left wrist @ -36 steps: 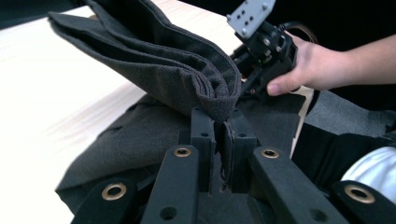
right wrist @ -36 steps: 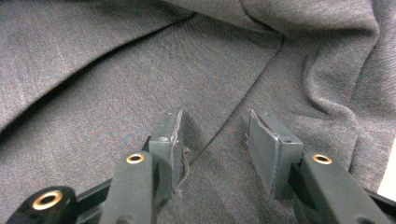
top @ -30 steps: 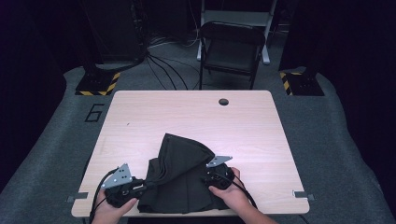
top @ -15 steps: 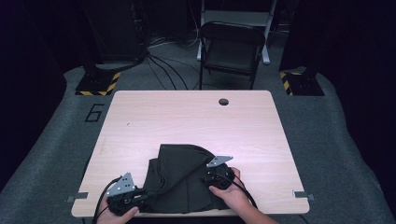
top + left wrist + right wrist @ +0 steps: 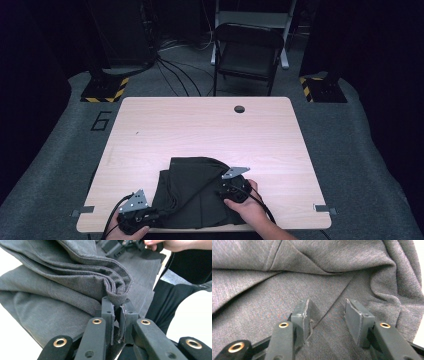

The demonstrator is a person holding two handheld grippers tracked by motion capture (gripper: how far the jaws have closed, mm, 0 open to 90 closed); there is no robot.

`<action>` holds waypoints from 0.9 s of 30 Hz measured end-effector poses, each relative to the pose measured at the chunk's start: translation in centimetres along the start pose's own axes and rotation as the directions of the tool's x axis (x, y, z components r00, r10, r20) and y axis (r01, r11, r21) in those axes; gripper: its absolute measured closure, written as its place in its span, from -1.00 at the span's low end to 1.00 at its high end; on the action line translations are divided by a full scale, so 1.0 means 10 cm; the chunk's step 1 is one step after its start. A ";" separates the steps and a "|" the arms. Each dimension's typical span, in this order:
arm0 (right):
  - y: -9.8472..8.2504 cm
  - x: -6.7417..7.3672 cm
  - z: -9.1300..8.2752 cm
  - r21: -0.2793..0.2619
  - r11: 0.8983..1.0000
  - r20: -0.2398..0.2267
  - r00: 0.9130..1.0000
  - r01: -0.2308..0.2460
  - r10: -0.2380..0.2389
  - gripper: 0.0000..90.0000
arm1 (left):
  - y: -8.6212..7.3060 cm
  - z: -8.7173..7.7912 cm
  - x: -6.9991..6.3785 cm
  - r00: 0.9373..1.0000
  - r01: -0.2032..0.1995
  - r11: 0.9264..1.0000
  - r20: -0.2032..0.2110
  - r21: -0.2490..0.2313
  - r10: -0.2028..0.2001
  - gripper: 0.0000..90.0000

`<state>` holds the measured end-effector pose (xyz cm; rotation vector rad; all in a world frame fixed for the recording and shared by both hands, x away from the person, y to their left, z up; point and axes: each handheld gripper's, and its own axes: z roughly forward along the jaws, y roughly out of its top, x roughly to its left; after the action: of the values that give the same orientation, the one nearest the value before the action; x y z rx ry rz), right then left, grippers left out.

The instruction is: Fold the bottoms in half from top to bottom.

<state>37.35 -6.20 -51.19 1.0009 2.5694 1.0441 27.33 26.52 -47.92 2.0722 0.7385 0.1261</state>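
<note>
The dark cloth (image 5: 192, 192) lies bunched, so its shape is hard to tell. The left gripper (image 5: 117, 307) pinches its folded edge; the right gripper (image 5: 325, 312) sits open on it

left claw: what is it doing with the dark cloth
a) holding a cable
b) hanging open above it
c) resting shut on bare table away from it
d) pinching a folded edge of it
d, in the left gripper view the left claw has its jaws closed on a bunched, folded edge of the cloth, whose layers fan out right above the pads.
</note>
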 end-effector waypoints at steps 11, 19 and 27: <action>0.00 -0.03 0.00 -0.001 1.000 -0.011 1.000 -0.005 0.005 0.15 | 0.02 -0.13 0.03 0.998 0.052 0.997 -0.017 -0.062 -0.053 0.25; -0.01 -0.01 0.00 -0.009 1.000 -0.006 1.000 -0.013 0.013 0.15 | 0.16 -0.28 0.11 0.995 0.080 0.990 -0.054 -0.117 -0.086 0.07; -0.01 -0.02 0.00 -0.011 1.000 -0.002 1.000 -0.010 0.010 0.14 | 0.40 -0.20 0.34 0.989 0.091 0.991 -0.111 -0.095 -0.101 -0.08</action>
<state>37.40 -6.35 -51.29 1.0114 2.5605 1.0606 31.25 28.19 -44.18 1.9523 0.8862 0.2228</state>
